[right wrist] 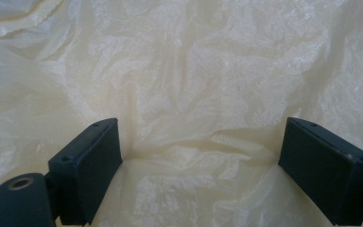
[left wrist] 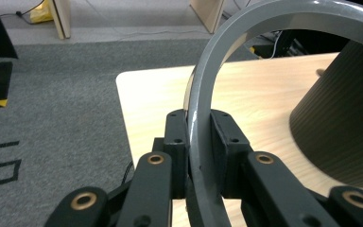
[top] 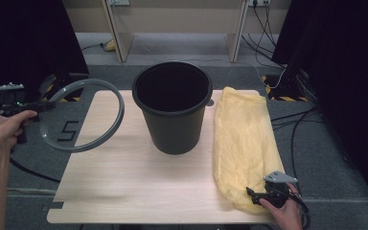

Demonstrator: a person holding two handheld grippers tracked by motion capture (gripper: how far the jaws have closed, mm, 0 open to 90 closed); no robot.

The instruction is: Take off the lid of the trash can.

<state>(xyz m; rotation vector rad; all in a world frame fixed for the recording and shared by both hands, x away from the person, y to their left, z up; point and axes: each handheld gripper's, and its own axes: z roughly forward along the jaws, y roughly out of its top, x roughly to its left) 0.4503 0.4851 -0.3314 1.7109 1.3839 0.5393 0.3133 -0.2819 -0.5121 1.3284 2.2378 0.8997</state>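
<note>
Now: L gripper [top: 42, 106] is clamping the grey ring [top: 84, 115] w/ its pads, holding it over the table's [top: 124, 182] left edge.
R gripper [top: 255, 195], jaws apart, is resting nearer on the yellow bag [top: 242, 139], which is lying lengthwise right of the black bin [top: 173, 108].

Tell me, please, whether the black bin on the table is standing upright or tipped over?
Upright: the black bin stands on its narrower base on the table, with its round mouth facing up.

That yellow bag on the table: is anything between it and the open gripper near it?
Nothing visible. The right gripper sits at the near end of the yellow bag, jaws spread wide with crinkled plastic directly between them. The black bin and the grey ring, clamped in the left gripper, lie off to the side.
</note>
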